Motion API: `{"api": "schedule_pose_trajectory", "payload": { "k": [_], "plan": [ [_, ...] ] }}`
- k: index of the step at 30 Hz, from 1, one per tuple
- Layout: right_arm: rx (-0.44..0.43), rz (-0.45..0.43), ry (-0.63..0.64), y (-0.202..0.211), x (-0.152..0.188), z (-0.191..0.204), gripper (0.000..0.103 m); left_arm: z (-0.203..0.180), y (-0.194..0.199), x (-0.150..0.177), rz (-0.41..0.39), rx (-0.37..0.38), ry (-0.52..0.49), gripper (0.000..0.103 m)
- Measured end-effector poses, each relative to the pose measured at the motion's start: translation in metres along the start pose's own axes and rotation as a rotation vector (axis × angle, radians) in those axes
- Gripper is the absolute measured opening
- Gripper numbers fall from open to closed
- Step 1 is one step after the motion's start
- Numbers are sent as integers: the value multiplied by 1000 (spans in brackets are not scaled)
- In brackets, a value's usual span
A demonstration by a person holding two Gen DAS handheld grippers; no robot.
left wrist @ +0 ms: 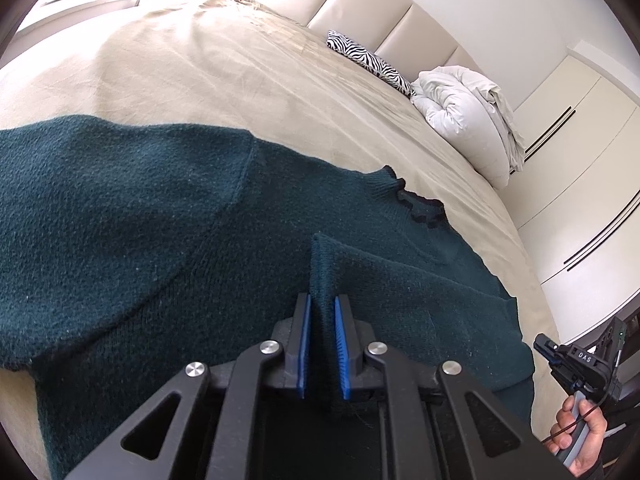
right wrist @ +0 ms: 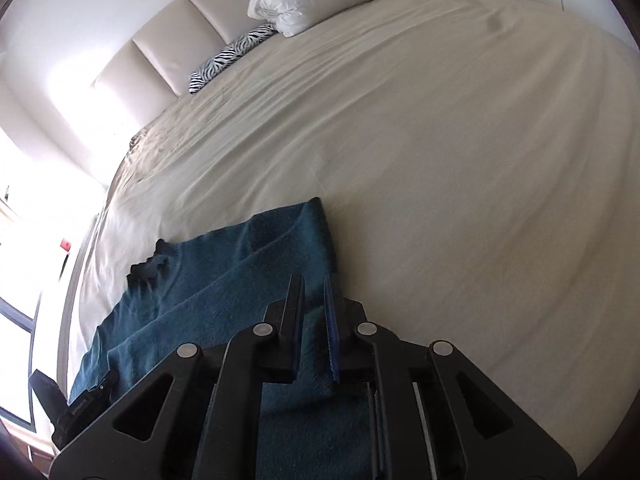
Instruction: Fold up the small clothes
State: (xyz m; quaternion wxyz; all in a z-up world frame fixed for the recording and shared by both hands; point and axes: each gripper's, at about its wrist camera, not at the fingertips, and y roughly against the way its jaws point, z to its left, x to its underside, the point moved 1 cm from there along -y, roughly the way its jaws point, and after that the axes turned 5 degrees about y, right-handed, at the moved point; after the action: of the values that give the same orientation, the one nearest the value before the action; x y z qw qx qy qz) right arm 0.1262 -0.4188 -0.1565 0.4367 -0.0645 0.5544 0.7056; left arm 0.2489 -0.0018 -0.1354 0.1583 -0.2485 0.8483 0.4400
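Observation:
A dark teal knitted sweater (left wrist: 120, 220) lies spread on the beige bed, its dark ruffled collar (left wrist: 420, 204) toward the headboard. My left gripper (left wrist: 322, 298) is shut on a raised fold of the knit, which stands pinched between the blue pads (left wrist: 304, 340). In the right wrist view the same sweater (right wrist: 224, 280) runs under and between the fingers of my right gripper (right wrist: 314, 280), which is shut on its edge near a sleeve (right wrist: 316, 232). A hand (left wrist: 576, 440) holds the right gripper (left wrist: 546, 347) at the sweater's right edge. The left gripper (right wrist: 80, 404) shows at lower left.
The beige bedsheet (right wrist: 440, 160) stretches wide to the right of the sweater. A zebra-print pillow (left wrist: 372, 60) and a bundled white duvet (left wrist: 460, 108) lie by the padded headboard (left wrist: 360, 4). White wardrobe doors (left wrist: 580, 160) stand past the bed's right edge.

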Motion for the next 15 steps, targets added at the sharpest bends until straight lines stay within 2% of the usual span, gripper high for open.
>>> {"api": "schedule_pose_trajectory", "payload": {
  "k": [3,4,7,8,9,10,11,14,15],
  "plan": [
    [-8,104,20,-28,18,-1,10,1,4,1,11,4,12,15],
    [-37,85,-2,-29,19,-8,10,2,9,1,12,3,16,17],
    [-67,62,-88,-15,17,-16,10,8,40,-1,-35,-18,22,41],
    [-60,40,-80,-7,17,-13,10,14,55,-2,-69,-24,33,53],
    [-53,11,-60,3,17,-7,14,22,70,-2,-98,-28,55,61],
    [-54,-20,-40,14,17,-1,17,33,89,-2,-130,-26,87,64],
    [-63,-47,-26,25,18,5,24,44,106,-1,-159,-22,117,68],
    [-69,-126,8,55,25,30,54,92,160,6,-245,-50,238,69],
    [-79,-144,29,64,28,41,56,112,177,9,-276,-62,295,69]
  ]
}}
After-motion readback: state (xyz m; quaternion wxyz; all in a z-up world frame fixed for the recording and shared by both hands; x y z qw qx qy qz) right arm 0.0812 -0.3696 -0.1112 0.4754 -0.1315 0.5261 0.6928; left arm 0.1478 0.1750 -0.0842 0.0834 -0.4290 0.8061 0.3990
